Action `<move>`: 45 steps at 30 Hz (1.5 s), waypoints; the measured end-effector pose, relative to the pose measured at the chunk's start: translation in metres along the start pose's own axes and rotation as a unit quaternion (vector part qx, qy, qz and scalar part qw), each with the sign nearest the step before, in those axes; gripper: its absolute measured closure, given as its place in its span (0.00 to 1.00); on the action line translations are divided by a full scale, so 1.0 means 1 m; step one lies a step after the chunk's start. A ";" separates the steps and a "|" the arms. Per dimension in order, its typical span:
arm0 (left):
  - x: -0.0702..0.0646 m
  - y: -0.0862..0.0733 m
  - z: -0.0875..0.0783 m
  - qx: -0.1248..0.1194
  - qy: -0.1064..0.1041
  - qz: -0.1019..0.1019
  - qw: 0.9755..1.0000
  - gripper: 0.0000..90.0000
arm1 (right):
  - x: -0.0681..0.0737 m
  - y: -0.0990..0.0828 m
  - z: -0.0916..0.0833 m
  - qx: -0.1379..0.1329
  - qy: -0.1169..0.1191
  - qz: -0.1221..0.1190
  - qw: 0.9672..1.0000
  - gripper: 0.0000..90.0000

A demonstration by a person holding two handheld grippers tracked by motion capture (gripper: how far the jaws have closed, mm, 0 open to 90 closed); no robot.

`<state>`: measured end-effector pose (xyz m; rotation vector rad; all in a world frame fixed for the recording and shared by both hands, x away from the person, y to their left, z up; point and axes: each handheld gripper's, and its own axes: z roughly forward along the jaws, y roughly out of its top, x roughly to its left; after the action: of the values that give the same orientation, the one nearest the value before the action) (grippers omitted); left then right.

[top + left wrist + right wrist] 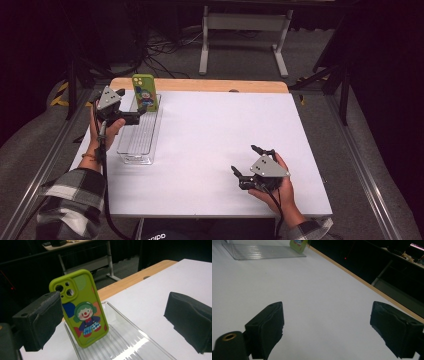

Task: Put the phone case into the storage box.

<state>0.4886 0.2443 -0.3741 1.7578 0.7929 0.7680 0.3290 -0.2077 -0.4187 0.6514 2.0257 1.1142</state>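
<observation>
Phone case: the green phone case (81,310) with the clown picture stood nearly upright at the far end of the clear tray (131,156); it leaned back slightly, camera cut-outs at the top.
Left gripper: I saw my left gripper (136,116) beside the tray's far end, jaws spread wide; in the left gripper view one pad sat just at the case's upper edge, the other well apart, so nothing was gripped.
Right gripper: my right gripper (247,161) rested low over the white table (210,130) near its front right; jaws wide apart; bare table between them.
Tray: it lay along the table's left side.
</observation>
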 end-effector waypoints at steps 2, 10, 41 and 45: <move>-0.001 0.002 -0.002 -0.001 -0.003 0.001 1.000 0.03 | 0.000 -0.001 0.001 0.004 0.002 0.001 1.000 0.14; -0.007 0.005 -0.012 -0.018 -0.011 -0.003 1.000 0.03 | -0.004 -0.003 -0.001 0.005 -0.003 0.011 1.000 0.14; -0.036 0.014 -0.043 -0.070 -0.038 0.023 0.997 0.04 | -0.002 -0.001 -0.003 0.000 -0.003 0.009 1.000 0.14; -0.038 0.014 -0.046 -0.077 -0.040 0.023 0.996 0.04 | -0.001 -0.001 -0.003 -0.001 -0.003 0.008 1.000 0.14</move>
<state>0.4325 0.2345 -0.3525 1.6620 0.6246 0.7649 0.3277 -0.2105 -0.4179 0.6697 2.0166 1.1213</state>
